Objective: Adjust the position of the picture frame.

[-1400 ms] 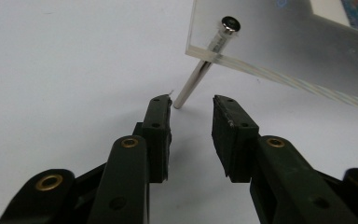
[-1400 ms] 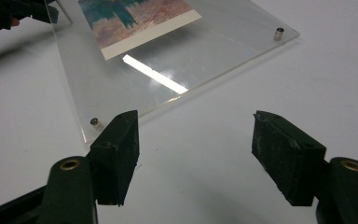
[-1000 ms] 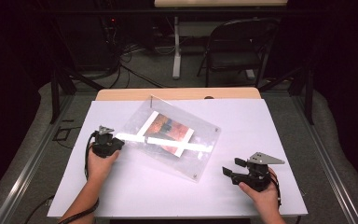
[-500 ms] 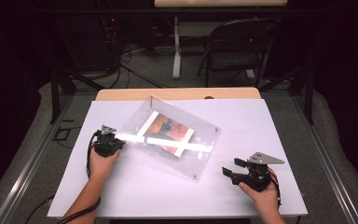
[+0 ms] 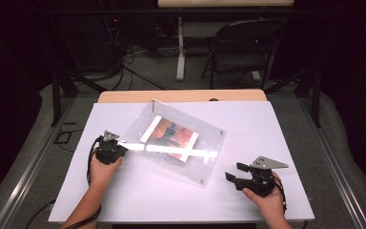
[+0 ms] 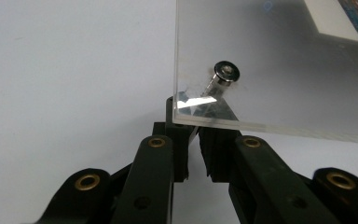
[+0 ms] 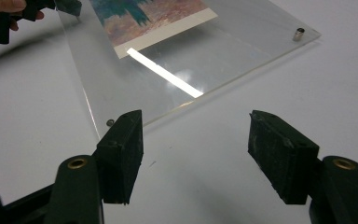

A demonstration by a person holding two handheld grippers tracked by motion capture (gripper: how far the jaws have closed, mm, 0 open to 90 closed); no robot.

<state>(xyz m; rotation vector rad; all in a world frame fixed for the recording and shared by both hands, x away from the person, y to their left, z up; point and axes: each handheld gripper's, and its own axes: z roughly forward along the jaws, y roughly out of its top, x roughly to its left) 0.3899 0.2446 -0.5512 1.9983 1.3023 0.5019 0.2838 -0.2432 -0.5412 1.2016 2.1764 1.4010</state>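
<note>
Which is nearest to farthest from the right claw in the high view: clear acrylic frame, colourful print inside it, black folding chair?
1. Clear acrylic frame: its near corner lies just left of the right claw, on the white table.
2. Colourful print: mounted mid-frame, further left and back.
3. Black folding chair: on the floor beyond the table's far edge.

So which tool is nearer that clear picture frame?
The left tool: its jaws have just closed on a corner of the clear picture frame. The right tool sits open on the table, just off the frame's near corner.
</note>
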